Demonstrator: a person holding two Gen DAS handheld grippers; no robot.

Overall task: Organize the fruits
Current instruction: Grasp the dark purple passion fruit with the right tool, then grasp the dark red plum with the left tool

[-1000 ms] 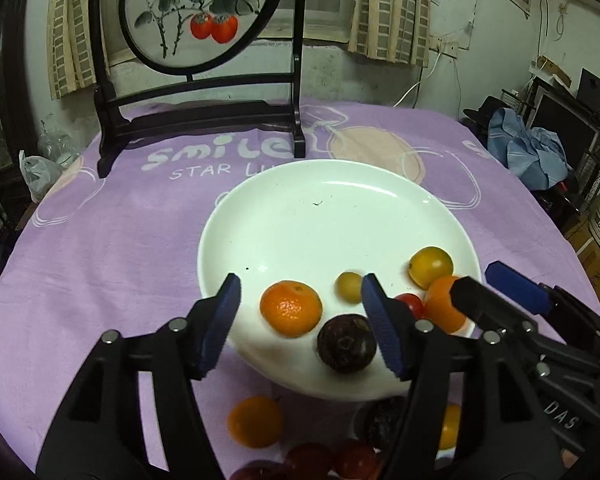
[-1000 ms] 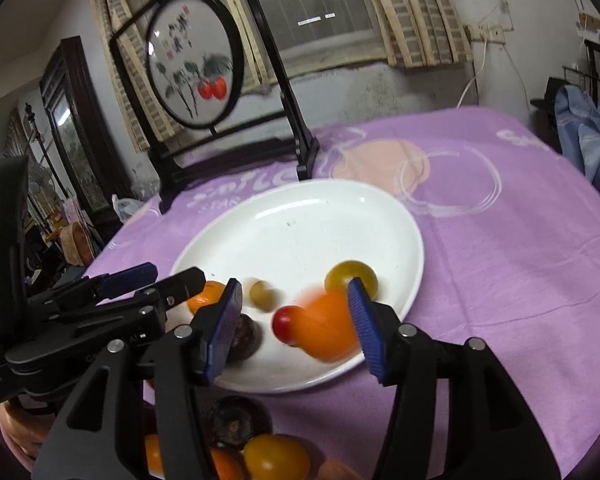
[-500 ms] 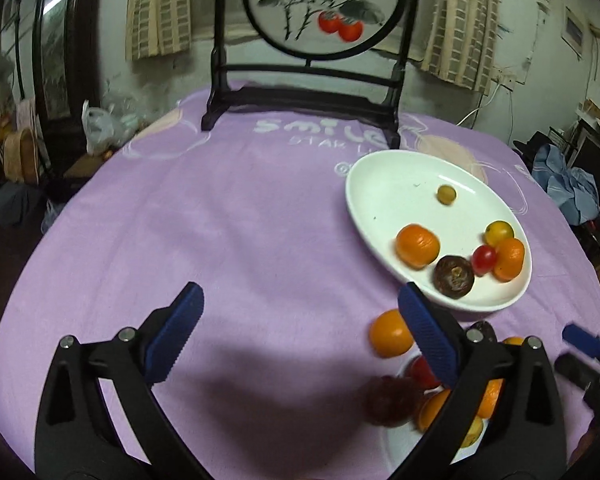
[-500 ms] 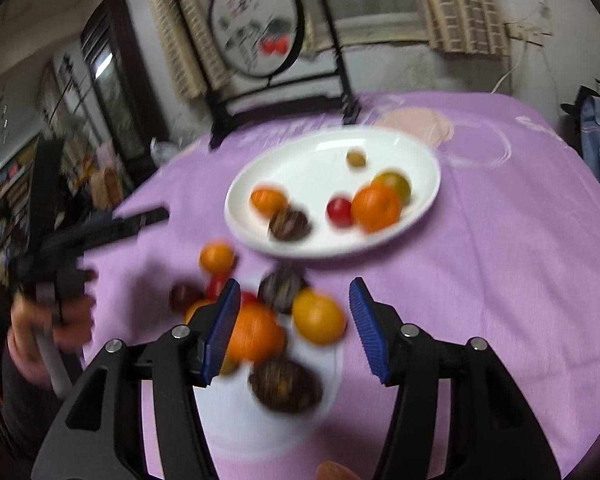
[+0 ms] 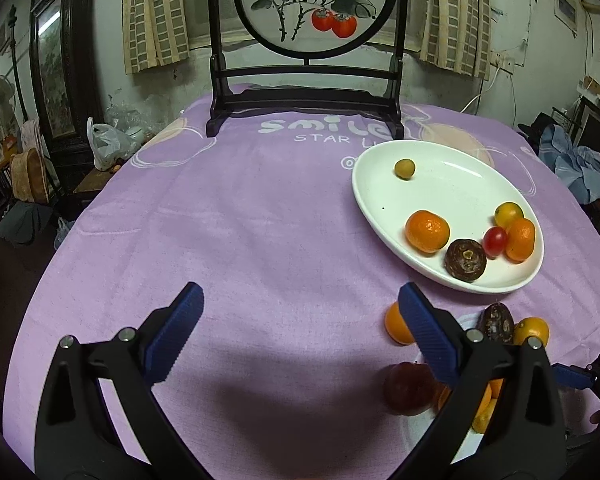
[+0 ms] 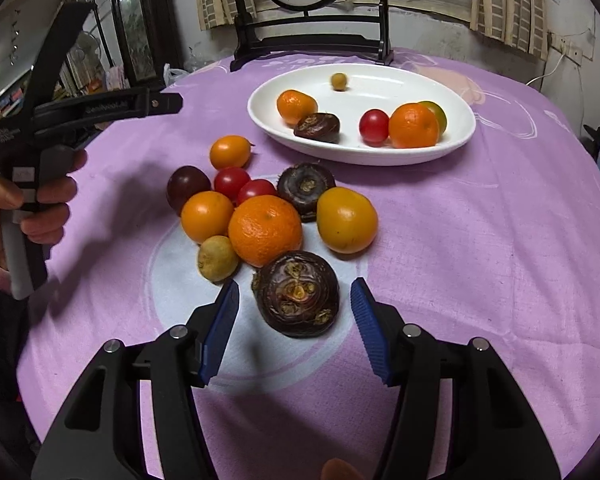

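A purple cloth point(image 6: 480, 240) covers the round worktop, and the white plate point(image 6: 456, 136) toward its far side already holds six fruits, among them a mandarin point(image 6: 414, 126) and a cherry tomato point(image 6: 374, 127). Both tools have pulled back from that plate within the last second — the right hand-held gripper point(image 6: 294, 330), spread and empty, now brackets a dark brown fruit point(image 6: 298, 294) at the near edge of the loose pile short of the plate, without touching it. The left hand-held gripper point(image 5: 300, 338) is spread over bare cloth left of the pile, so another pick seems due.
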